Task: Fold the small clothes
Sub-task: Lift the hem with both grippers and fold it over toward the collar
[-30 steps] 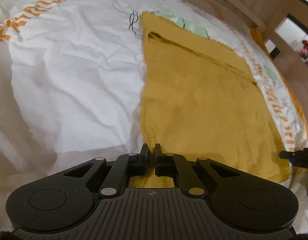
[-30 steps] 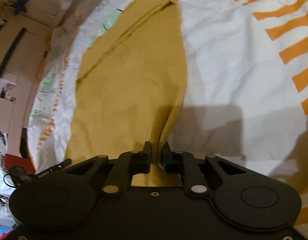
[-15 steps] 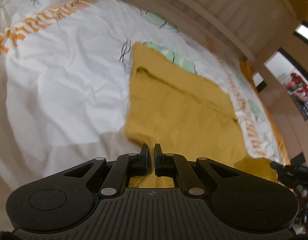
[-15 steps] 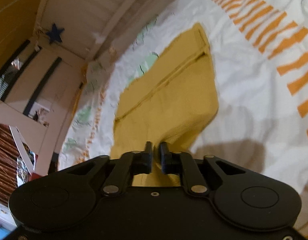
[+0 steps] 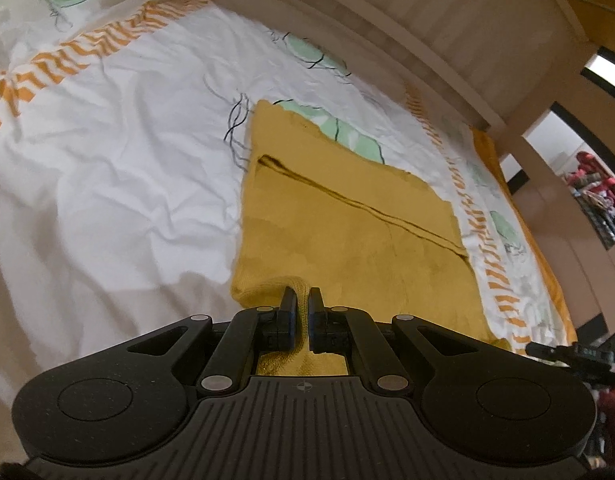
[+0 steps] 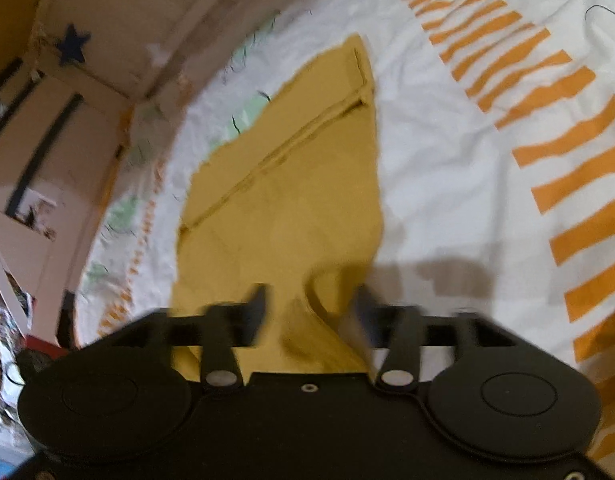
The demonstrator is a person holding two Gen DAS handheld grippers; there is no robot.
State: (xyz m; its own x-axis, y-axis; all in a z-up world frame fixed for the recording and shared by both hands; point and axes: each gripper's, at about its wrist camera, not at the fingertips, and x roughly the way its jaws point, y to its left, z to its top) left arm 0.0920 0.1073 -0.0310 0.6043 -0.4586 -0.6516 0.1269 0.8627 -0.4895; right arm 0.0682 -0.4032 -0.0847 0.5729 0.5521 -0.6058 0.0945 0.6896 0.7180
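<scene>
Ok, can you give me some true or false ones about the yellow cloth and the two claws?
1. The left claw is pinched shut on the yellow cloth. True.
2. The right claw is squeezed tight on the cloth. False: its jaws have just been opening and stand apart, with a loose bump of cloth between them.
3. The cloth lies on a white bedsheet with orange stripes. True.
4. The cloth is blue. False: it is mustard yellow.
5. A dark blue star hangs on the wall in the right claw's view. True.
</scene>
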